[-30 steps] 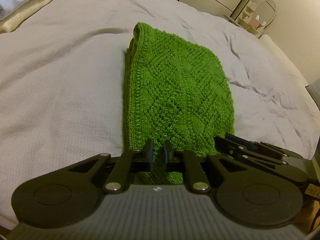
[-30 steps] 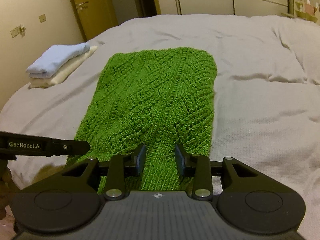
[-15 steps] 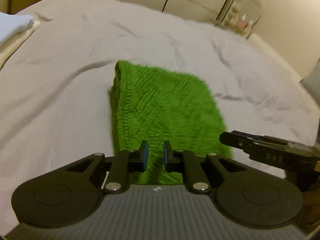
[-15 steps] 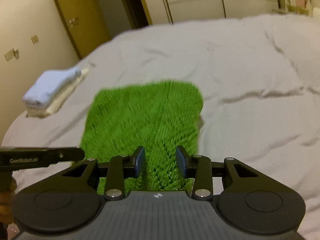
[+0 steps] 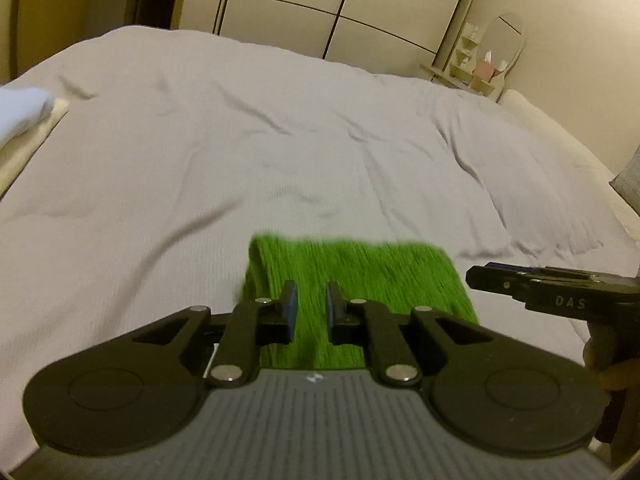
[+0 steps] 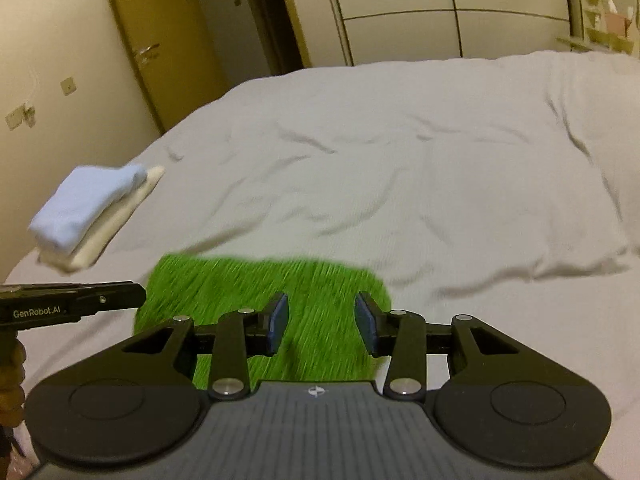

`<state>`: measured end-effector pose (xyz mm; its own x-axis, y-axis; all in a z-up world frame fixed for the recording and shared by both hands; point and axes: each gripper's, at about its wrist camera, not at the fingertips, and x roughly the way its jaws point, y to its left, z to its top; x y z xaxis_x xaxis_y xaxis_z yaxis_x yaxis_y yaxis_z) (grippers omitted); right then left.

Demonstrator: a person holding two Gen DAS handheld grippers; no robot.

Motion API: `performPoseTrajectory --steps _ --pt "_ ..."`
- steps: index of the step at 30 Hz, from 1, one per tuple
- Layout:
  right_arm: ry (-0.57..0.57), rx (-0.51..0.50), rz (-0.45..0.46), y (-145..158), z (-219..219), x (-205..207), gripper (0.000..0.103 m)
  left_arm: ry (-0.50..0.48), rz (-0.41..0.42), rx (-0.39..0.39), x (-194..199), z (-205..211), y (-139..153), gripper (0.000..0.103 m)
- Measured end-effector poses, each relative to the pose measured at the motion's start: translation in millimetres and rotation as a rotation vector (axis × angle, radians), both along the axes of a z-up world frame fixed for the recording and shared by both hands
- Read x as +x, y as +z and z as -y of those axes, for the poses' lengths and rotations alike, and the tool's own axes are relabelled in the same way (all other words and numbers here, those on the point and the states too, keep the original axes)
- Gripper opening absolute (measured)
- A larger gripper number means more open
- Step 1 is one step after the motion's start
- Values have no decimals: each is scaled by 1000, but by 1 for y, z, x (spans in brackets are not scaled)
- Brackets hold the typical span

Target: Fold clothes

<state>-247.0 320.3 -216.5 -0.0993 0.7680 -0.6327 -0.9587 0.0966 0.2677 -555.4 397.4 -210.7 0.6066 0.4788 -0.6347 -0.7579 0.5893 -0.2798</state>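
Covering most of both views, the grey bedspread (image 5: 280, 152) carries a green knit garment (image 6: 240, 292), motion-blurred and cut off behind both grippers. Nearby sits a stack of folded clothes (image 6: 88, 212). Left gripper (image 5: 311, 304) and right gripper (image 6: 321, 318) hang spread, empty. Readable: "GenRobot.AI", "DAS".

One green knitted garment (image 6: 260, 300), near, folded on one grey-covered bed (image 6: 440, 184). Two folded items stacked at far left: one pale blue piece (image 6: 84, 204) on one cream piece (image 6: 108, 236). Two handheld grippers, left (image 5: 311, 312) and right (image 6: 321, 322). One oval mirror (image 5: 505, 38), far right.
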Motion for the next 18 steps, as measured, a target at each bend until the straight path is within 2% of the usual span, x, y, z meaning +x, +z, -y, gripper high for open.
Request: performPoseTrajectory --steps 2,4,6,9,11,14,18 --pt "-2 -20 -13 -13 -17 5 42 -11 2 -29 6 -18 -14 10" --pt "-4 -67 -26 -36 -32 7 42 5 -12 -77 8 -33 -36 5" --pt "-5 -106 -28 -54 -39 6 43 16 17 -110 4 -42 -55 3" --pt "-19 -107 -53 -59 -38 10 44 35 98 -171 -8 -53 -67 3" --pt "-24 -92 -66 -49 -28 12 44 60 146 -218 -18 -52 -62 2" --pt "-25 -52 -68 -29 1 13 44 68 197 -216 -31 -39 -43 2" --pt "-29 -34 -100 -16 48 1 44 51 176 -190 -43 4 -24 2"
